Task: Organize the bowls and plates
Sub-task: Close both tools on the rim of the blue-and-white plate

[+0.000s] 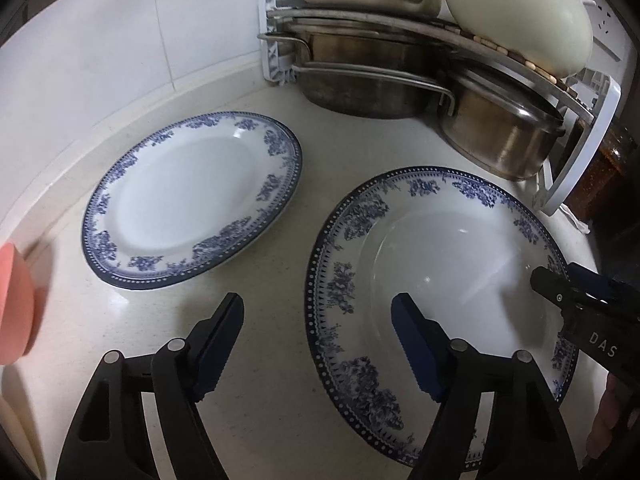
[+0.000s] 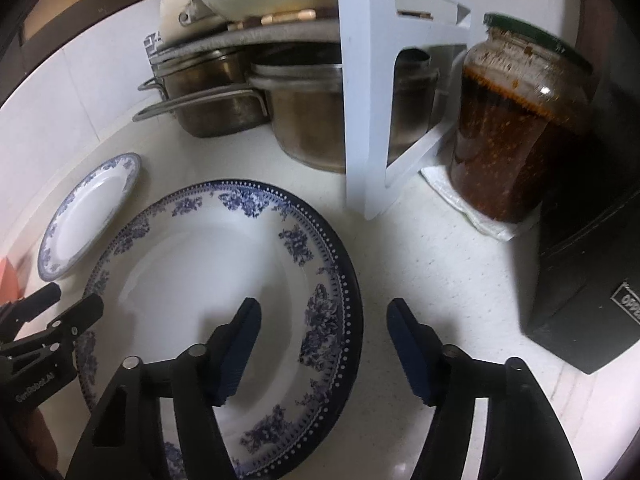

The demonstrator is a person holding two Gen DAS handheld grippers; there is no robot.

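Two white plates with blue flower rims lie flat on a pale counter. The smaller plate (image 1: pixel 188 200) (image 2: pixel 86 216) sits toward the left wall. Nearer me lies the larger, deeper plate (image 1: pixel 460 248) (image 2: pixel 180 272). My left gripper (image 1: pixel 320 320) (image 2: pixel 76 296) is open and straddles the large plate's left rim, one finger over the counter and one over the plate's well. Open too, my right gripper (image 2: pixel 324 320) (image 1: pixel 556 276) straddles the same plate's right rim. No pad presses on the plate.
Steel pots (image 1: pixel 372 84) (image 2: pixel 304 120) sit under a white corner rack (image 2: pixel 364 92), with cream cookware (image 1: pixel 520 16) on top. A jar of dark red sauce (image 2: pixel 508 128) stands on a cloth beside a black box (image 2: pixel 588 280). A pink object (image 1: pixel 16 304) is at the left edge.
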